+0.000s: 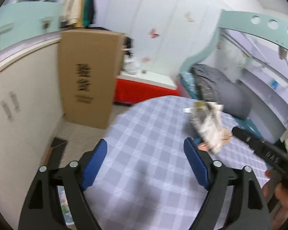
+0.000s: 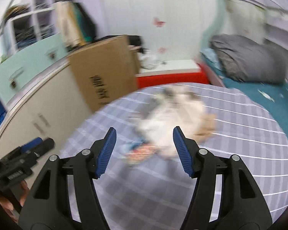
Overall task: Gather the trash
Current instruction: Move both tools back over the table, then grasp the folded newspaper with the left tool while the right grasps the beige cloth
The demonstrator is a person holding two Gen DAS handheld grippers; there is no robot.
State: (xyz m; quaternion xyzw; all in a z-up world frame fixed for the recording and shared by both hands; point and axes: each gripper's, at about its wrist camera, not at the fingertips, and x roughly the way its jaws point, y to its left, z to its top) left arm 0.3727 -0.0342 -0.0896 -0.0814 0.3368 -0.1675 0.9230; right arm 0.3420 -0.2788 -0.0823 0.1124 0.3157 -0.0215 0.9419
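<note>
Both grippers hang spread and empty over the table (image 1: 147,134): left gripper (image 1: 145,150), right gripper (image 2: 144,140). Crumpled wrappers (image 1: 209,126) lie on the table, just beyond the right gripper's fingertips.

We see a matt woven cloth (image 1: 153,134) in a lilac check, crumpled white paper trash (image 1: 209,126) on it, a plain brown cardboard box (image 1: 88,76), a soft grey quilt (image 1: 220,88), and 2 matt black plastic grippers with ribbed blue pads (image 2: 106,151).
</note>
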